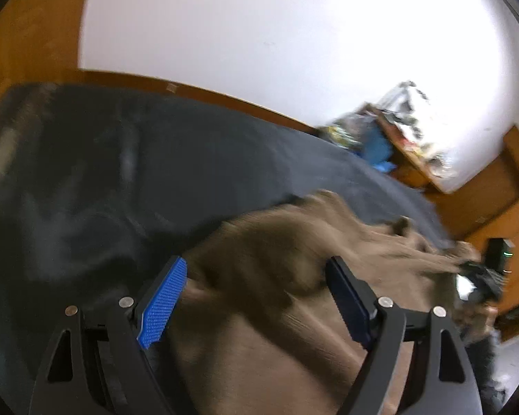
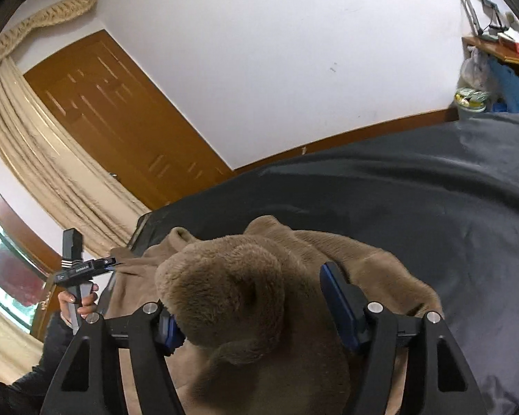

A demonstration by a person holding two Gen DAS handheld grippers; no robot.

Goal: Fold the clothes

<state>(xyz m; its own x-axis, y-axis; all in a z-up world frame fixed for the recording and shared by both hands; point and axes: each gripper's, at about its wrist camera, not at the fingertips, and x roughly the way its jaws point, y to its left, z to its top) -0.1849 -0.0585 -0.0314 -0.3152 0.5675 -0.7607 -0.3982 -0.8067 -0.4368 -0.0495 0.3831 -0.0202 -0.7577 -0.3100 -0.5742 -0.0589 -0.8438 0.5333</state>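
The brown fleece garment (image 2: pixel 294 259) lies bunched on the dark bed sheet (image 2: pixel 432 190), not yet folded flat. The left gripper (image 1: pixel 256 283) hangs over it with jaws wide, holding nothing. The right gripper (image 2: pixel 249 297) stands wide too, a raised hump of fleece between its jaws.

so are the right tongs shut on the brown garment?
No, the right tongs stand open, with a raised fold of the brown fleece garment between the pads.

Setting: bedroom in a private home. Evidence: a bed (image 2: pixel 415 207) under a dark grey sheet fills the middle of the room, close to a plain white wall (image 2: pixel 276 52) with a brown wooden skirting board (image 2: pixel 363 133). Brown panelled wooden door (image 2: pixel 121 114). Cream pleated curtains (image 2: pixel 34 145) with a ruffled valance beside a window (image 2: pixel 7 269). Cluttered wooden bench (image 2: pixel 501 52) in the far corner, blue storage boxes (image 2: pixel 512 86) and plastic bags below it.
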